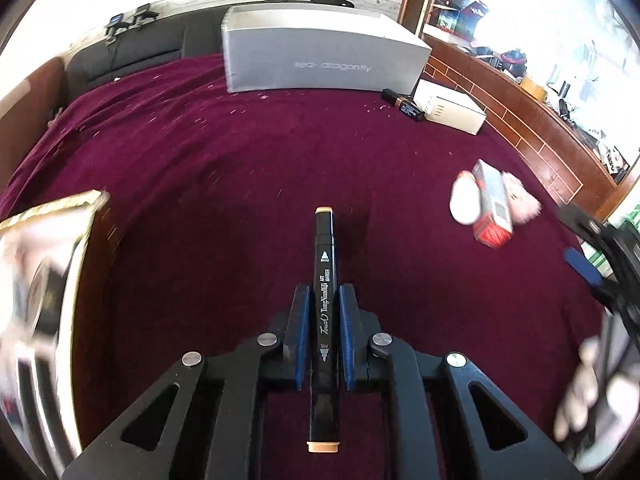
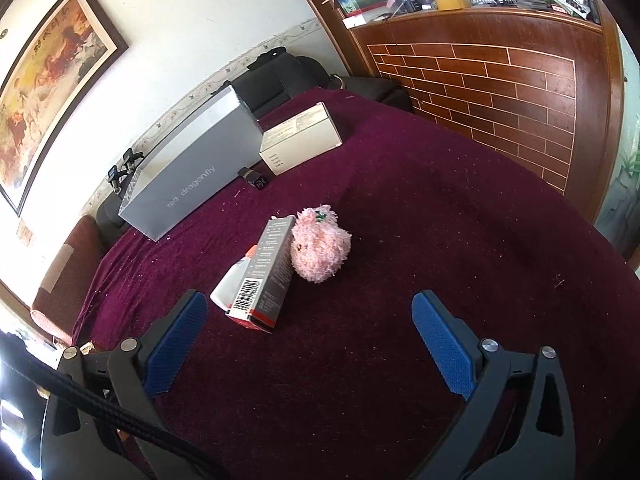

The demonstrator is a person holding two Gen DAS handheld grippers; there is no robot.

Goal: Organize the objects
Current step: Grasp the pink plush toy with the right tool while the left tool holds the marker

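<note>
Two grippers | my left gripper (image 1: 323,300) clamps black marker (image 1: 325,280), rear end behind pads | right gripper (image 2: 310,316) wide apart, empty | blurred gold-edged object (image 1: 52,216) at left, unidentifiable

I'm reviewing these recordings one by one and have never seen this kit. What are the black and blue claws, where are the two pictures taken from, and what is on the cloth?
The claws are hand-held grippers, one in each of a person's hands, each with a camera looking along its fingers. In the left view, the left gripper is shut on a black marker. In the right view, the right gripper is open and empty above the dark red cloth. On the cloth lie a grey box, a white box, a small carton beside a pink fluffy toy, and a white bottle.
</note>
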